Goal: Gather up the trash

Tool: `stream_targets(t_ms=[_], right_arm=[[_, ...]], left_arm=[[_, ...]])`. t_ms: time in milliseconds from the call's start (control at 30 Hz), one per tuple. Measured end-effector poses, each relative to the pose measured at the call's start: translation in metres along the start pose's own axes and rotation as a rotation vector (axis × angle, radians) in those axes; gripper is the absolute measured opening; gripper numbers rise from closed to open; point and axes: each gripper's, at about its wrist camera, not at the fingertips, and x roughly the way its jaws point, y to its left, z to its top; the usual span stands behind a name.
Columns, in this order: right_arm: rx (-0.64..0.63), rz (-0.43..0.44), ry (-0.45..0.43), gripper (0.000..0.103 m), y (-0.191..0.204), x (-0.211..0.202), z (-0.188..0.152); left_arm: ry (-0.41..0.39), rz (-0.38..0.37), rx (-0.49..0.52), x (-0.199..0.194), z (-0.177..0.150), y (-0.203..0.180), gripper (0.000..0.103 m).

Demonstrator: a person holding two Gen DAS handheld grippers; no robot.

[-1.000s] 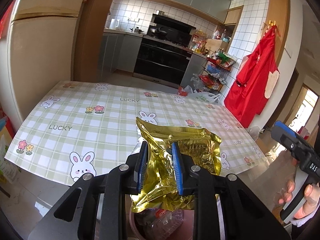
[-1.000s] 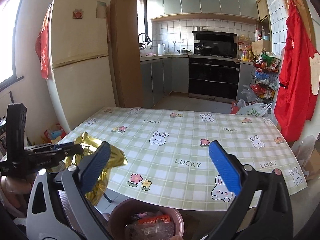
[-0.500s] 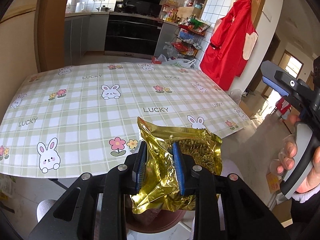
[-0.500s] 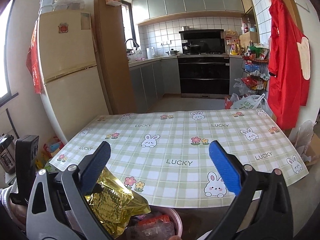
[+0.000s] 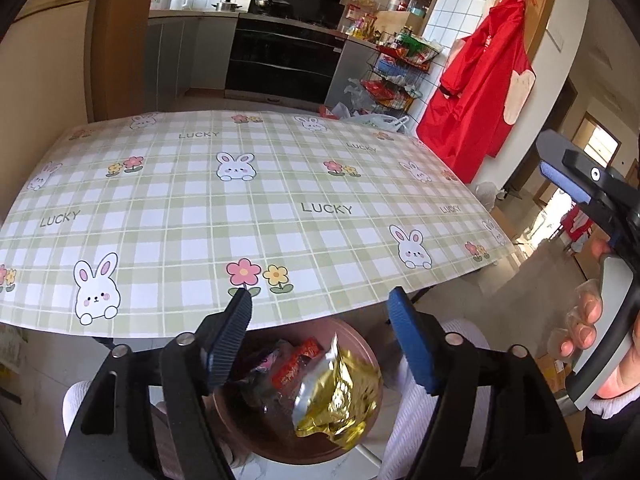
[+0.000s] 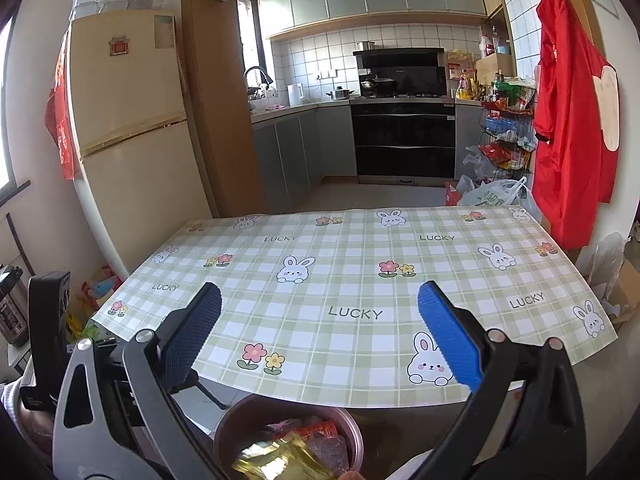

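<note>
Left gripper (image 5: 320, 312): jaws spread wide, nothing between them, positioned above the brown bin (image 5: 360, 344) at the near edge of the tabletop (image 5: 248, 208). Gold foil wrapper (image 5: 340, 400) lies inside the bin, crumpled, on top of other trash: a red snack packet (image 5: 298, 364) and clear plastic wrappers (image 5: 260, 368). The bin sits below the tabletop edge, partly tucked under it, between the person's white-trousered knees (image 5: 416, 412).

Right gripper (image 6: 320, 320): jaws also spread wide, holding nothing, pointing across the tabletop toward the kitchen. In the right wrist view the same bin (image 6: 248, 416) shows at the bottom edge with the gold wrapper (image 6: 280, 460) in it; the lower part is cut off by the frame. In the left wrist view the right gripper appears at the far right, held by the person's hand (image 5: 584, 332).

Tabletop: green-and-white check cloth with rabbits, flowers and "LUCKY" print; no loose items visible on it in either view.

Surroundings: beige fridge (image 6: 128, 128) to the left, wooden pillar (image 6: 212, 92), grey cabinets and black oven (image 6: 404, 140) beyond, wire rack of packets (image 6: 504, 136), white plastic bag (image 6: 496, 196) on the floor, red apron (image 6: 568, 120) hanging on the right wall. The tabletop's overhang partly covers the far rim of the bin
</note>
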Motion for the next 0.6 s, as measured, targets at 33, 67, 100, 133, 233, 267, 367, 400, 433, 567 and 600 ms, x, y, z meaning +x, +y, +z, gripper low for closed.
stream_targets(t_ms=[33, 67, 100, 133, 233, 267, 367, 400, 433, 567, 600], right_arm=[[-0.002, -0.001, 0.002, 0.097, 0.001, 0.001, 0.0], [-0.004, -0.003, 0.003, 0.097, 0.002, 0.001, -0.001], [-0.008, -0.005, 0.005, 0.097, 0.002, 0.002, -0.001], [-0.012, -0.009, 0.006, 0.097, 0.003, 0.002, -0.001], [-0.025, -0.023, 0.017, 0.097, 0.004, 0.004, -0.002], [-0.025, -0.026, 0.017, 0.097, 0.003, 0.004, -0.002], [-0.027, -0.026, 0.022, 0.097, 0.003, 0.005, 0.0], [-0.031, -0.029, 0.024, 0.097, 0.003, 0.005, 0.001], [-0.035, -0.03, 0.024, 0.097, 0.004, 0.004, 0.002], [-0.057, -0.037, 0.051, 0.097, 0.007, 0.001, 0.01], [-0.061, -0.038, 0.052, 0.097, 0.008, 0.0, 0.013]], left_arm=[[-0.012, 0.014, -0.01, -0.002, 0.001, 0.003, 0.077], [-0.022, 0.024, -0.02, -0.004, 0.002, 0.006, 0.082], [-0.032, 0.034, -0.032, -0.006, 0.002, 0.009, 0.086], [-0.039, 0.041, -0.043, -0.008, 0.003, 0.012, 0.088], [-0.055, 0.078, -0.058, -0.013, 0.004, 0.021, 0.092], [-0.058, 0.091, -0.059, -0.015, 0.004, 0.024, 0.093], [-0.072, 0.124, -0.053, -0.021, 0.006, 0.031, 0.096], [-0.079, 0.133, -0.045, -0.024, 0.008, 0.031, 0.097], [-0.088, 0.143, -0.036, -0.026, 0.01, 0.031, 0.097], [-0.157, 0.192, 0.043, -0.044, 0.023, 0.026, 0.097], [-0.18, 0.208, 0.069, -0.05, 0.027, 0.023, 0.097]])
